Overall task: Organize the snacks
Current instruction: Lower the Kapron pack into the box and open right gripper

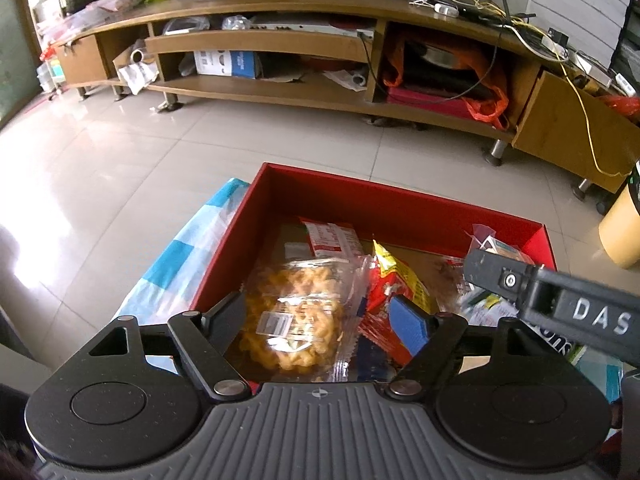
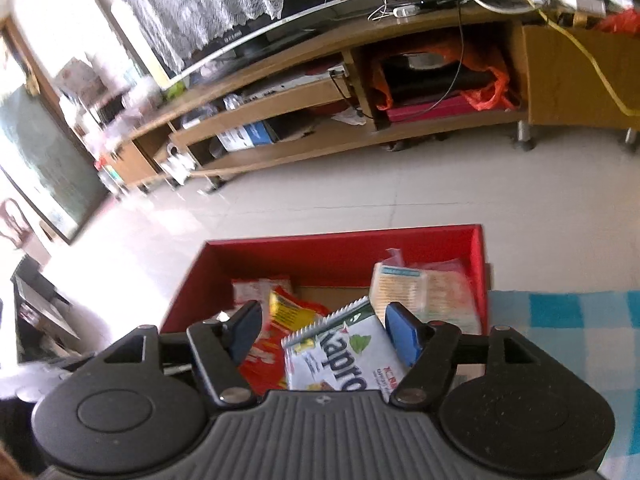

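Observation:
A red box [image 1: 400,204] on a blue checked cloth holds several snack packs. My left gripper [image 1: 320,312] is open above a clear bag of orange fried twists [image 1: 296,312], beside a red and yellow packet [image 1: 396,284]. My right gripper [image 2: 326,330] is open over a white and green packet [image 2: 344,352] lying in the red box [image 2: 340,248]. A pale cracker pack [image 2: 424,292] lies at the box's right end. The right gripper's finger [image 1: 504,276] shows in the left wrist view at the right.
The blue checked cloth [image 2: 560,312] covers the table. Beyond the table edge is a tiled floor [image 1: 160,152] and a long wooden TV stand [image 1: 320,92] with cluttered shelves and cables. A yellow container [image 1: 622,224] stands at the right.

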Action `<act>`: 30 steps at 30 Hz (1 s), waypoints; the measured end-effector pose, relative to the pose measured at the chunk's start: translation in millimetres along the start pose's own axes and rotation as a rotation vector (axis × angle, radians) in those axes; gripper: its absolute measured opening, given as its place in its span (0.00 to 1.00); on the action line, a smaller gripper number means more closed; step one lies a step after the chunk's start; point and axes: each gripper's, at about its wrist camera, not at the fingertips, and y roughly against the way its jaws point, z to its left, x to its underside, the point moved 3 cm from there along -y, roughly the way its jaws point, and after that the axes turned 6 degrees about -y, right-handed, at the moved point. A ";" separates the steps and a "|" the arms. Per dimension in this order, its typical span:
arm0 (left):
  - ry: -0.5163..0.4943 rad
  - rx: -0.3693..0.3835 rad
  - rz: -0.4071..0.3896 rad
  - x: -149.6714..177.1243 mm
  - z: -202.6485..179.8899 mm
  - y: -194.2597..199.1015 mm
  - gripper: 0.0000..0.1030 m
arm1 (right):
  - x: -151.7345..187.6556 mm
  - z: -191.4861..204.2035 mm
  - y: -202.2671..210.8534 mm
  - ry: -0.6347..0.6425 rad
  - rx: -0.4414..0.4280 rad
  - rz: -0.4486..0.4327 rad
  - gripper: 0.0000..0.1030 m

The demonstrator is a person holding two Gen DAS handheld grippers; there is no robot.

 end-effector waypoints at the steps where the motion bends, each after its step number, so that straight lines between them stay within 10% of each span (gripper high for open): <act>1: 0.003 0.001 0.000 -0.3 0.8 0.1 0.81 | -0.4 -0.5 -1.2 -0.023 -0.023 0.005 0.67; 10: 0.003 0.005 -0.005 1.2 3.7 3.7 0.82 | -6.1 3.6 -2.2 -0.074 -0.080 -0.026 0.71; 30: 0.018 0.007 -0.003 22.6 3.8 24.0 0.84 | 15.6 1.5 44.7 0.110 0.207 -0.033 0.71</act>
